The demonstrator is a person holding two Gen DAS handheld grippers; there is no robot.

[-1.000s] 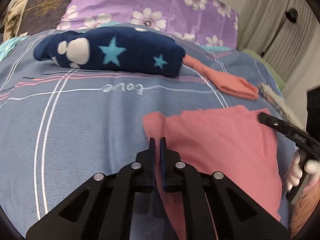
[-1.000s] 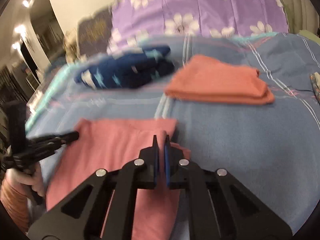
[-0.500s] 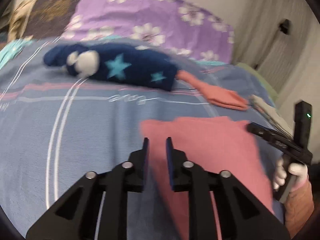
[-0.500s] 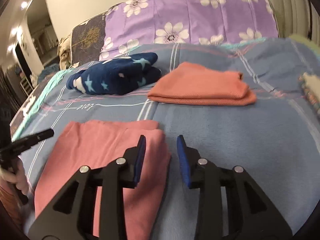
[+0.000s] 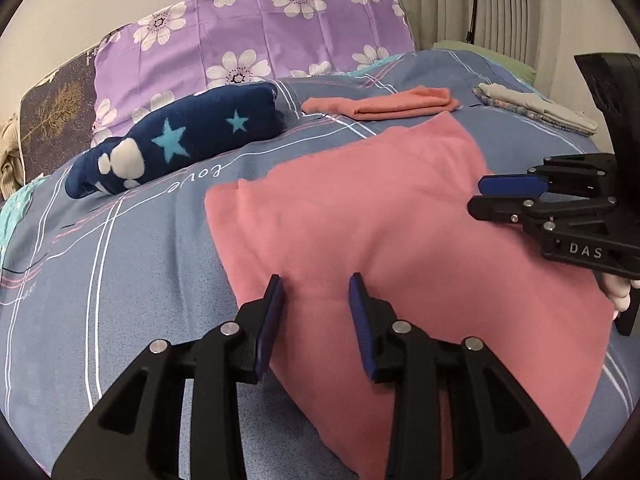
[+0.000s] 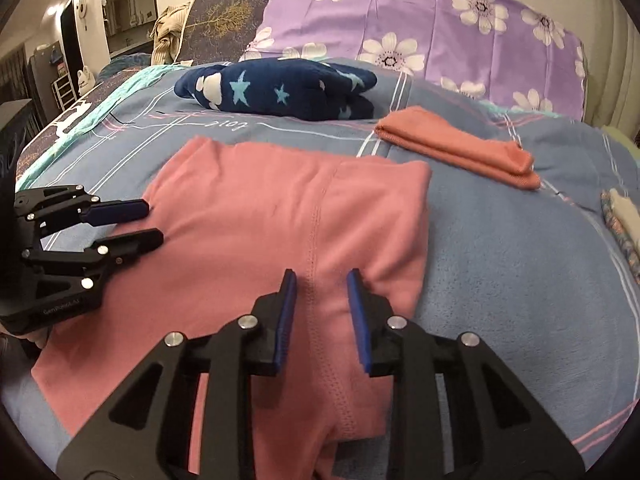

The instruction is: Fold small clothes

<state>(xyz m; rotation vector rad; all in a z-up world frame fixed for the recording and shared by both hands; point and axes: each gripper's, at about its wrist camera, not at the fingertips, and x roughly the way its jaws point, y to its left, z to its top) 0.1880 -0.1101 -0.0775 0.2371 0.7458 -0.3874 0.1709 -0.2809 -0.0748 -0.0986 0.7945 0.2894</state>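
Observation:
A pink garment lies folded flat on the blue bedspread; it also shows in the right wrist view, with a stitched seam down its middle. My left gripper is open and empty, hovering over the garment's near left part. My right gripper is open and empty over the garment's right side, astride the seam. Each gripper shows in the other's view, the right one at the garment's right edge and the left one at its left edge.
A folded navy star-print garment and a folded orange cloth lie further back on the bed. A folded grey-patterned cloth lies at the far right. Purple flowered pillows stand at the head.
Both grippers were shut on the pink garment's folded edge; both have opened, let it go and drawn back. The garment now lies flat.

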